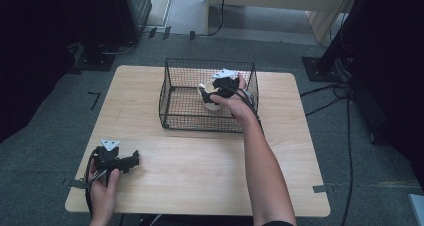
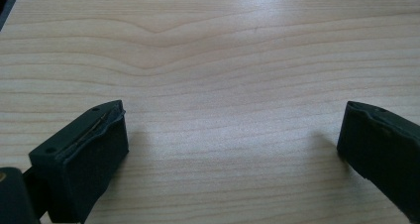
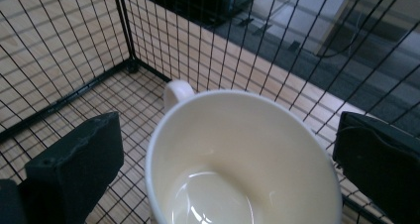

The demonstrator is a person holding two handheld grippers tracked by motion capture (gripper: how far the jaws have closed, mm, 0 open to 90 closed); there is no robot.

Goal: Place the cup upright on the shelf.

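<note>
Left hand-held gripper: jaws wide, empty, low over bare surface, well apart from the work. Right hand-held gripper: jaws wide, straddling cream mug directly ahead, upright inside wire basket; nearer hand.

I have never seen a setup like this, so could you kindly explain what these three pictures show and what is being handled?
A person works at a wooden table with a hand-held two-jaw gripper in each hand. The high view looks down from above the person's side. The other two come from cameras riding on the grippers, looking along their black jaws. On the table stands a black wire basket with a white cup inside. The right gripper reaches into the basket; in its own view its jaws stand open on either side of the cup, not yet closed on it. The left gripper rests open near the table's front left and holds nothing.
</note>
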